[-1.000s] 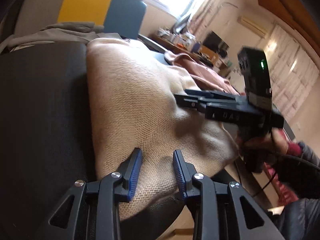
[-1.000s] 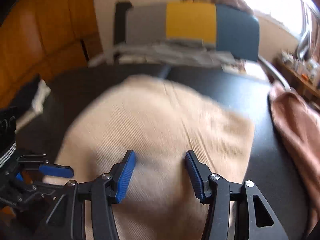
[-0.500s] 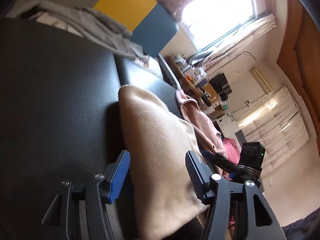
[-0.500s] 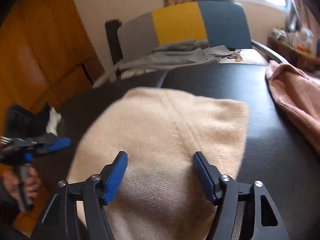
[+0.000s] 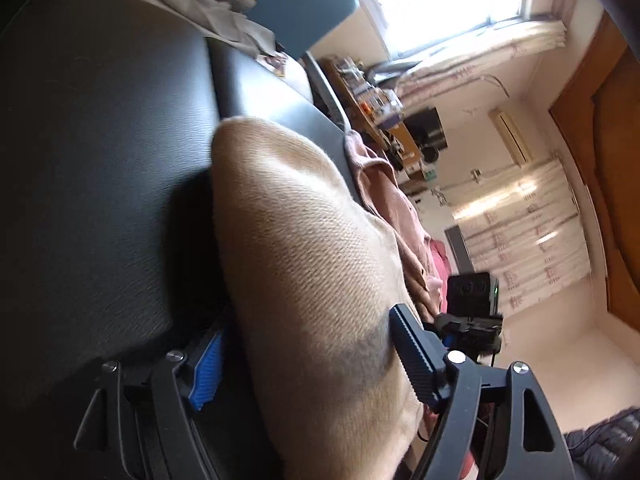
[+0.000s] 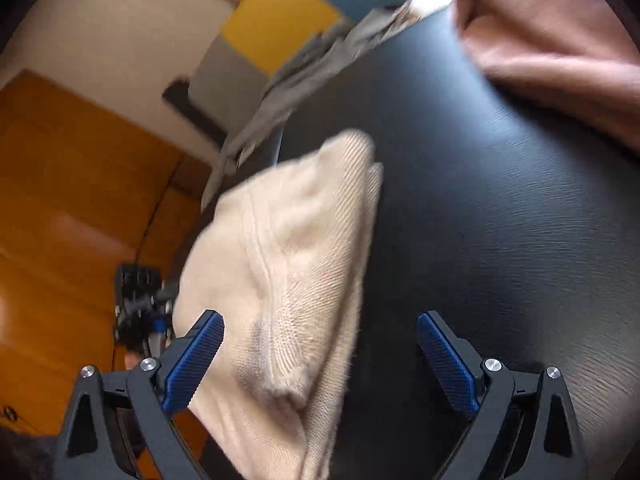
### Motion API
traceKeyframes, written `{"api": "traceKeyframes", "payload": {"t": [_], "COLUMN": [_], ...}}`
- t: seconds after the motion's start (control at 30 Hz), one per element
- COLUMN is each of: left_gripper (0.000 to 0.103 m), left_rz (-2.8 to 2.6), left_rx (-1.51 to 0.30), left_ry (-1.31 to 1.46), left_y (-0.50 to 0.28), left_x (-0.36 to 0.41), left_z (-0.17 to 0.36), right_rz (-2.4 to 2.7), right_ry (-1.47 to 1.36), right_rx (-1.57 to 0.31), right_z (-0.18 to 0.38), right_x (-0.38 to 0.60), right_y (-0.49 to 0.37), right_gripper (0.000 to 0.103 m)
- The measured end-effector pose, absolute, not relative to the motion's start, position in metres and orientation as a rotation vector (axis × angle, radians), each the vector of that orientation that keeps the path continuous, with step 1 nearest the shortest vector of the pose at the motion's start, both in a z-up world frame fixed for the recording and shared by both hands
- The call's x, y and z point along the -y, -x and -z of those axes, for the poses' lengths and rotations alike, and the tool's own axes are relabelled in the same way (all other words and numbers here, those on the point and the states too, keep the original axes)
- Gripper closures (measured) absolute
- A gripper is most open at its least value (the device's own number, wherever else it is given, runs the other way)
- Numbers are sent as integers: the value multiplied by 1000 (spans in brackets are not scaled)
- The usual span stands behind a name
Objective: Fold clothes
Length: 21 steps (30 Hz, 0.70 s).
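A folded beige knit garment [image 5: 304, 240] lies on the black padded surface [image 5: 100, 160]. My left gripper [image 5: 308, 356] is at one end of it. Its jaws are opening wide and the cloth bulges between them, with no pad seen pressing. In the right wrist view the beige knit garment [image 6: 288, 280] reaches in from the left. My right gripper [image 6: 320, 328] straddles its edge with opening jaws, half over the cloth and half over the black surface [image 6: 500, 200]. Each gripper shows in the other's view: right gripper [image 5: 448, 326], left gripper [image 6: 160, 300].
A pink garment [image 5: 396, 216] [image 6: 552, 40] lies beyond the beige one. Grey clothes [image 5: 208, 4] [image 6: 304, 76] are heaped at the far end, against a grey, yellow and blue backrest [image 6: 276, 24]. Orange-brown wood panelling [image 6: 60, 200] stands off the surface's left edge.
Both grippers' jaws have spread much wider. Both views have rolled, and each gripper has shifted sideways toward an opposite end of the beige garment, which now looks narrower.
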<state>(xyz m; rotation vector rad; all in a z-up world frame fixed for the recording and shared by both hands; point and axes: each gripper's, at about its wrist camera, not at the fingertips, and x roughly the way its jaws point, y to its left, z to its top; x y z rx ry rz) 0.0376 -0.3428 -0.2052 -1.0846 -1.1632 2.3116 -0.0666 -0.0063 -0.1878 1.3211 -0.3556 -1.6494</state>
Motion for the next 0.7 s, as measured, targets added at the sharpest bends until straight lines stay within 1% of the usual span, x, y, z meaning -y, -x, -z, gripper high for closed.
{"api": "traceKeyframes", "payload": {"t": [0.03, 0.13, 0.2, 0.27, 0.3, 0.33, 0.37, 0.4, 0.43, 0.5, 0.7], "left_gripper": [22, 21, 21, 22, 25, 33, 46, 49, 51, 54, 55], "left_rz": [-2313, -2312, -2305, -2279, -2275, -2283, -2293, -2322, -2350, -2407, -2598], "left_rx": [1137, 1094, 1104, 1118, 1127, 1130, 1132, 1133, 1132, 1123, 1118], "left_ry": [1106, 1150, 1168, 1190, 1197, 1202, 1199, 1171, 1148, 1104, 937], "left_y": [-35, -34, -35, -34, -34, -36, -38, -43, -50, -66, -141], "left_x": [339, 334, 335, 333, 331, 328, 325, 322, 321, 318, 331], "left_z": [204, 202, 201, 202, 202, 202, 203, 202, 200, 195, 161], "right_rz": [1626, 1569, 1558, 1531, 1535, 1542, 1574, 1595, 1582, 1598, 1481], "right_ry": [-1317, -1322, -1348, -1366, -1362, -1355, -1349, -1360, -1384, -1350, -1306], "right_rx": [353, 352, 351, 391, 390, 384, 359, 331, 358, 357, 321], "right_z": [189, 191, 193, 195, 195, 195, 195, 198, 205, 205, 194], "right_x": [15, 38, 47, 49, 49, 49, 50, 52, 53, 54, 92], "right_y": [67, 68, 69, 72, 70, 67, 63, 59, 57, 50, 26], "right_gripper": [0, 0, 0, 0, 0, 1, 20, 43, 64, 64, 64]}}
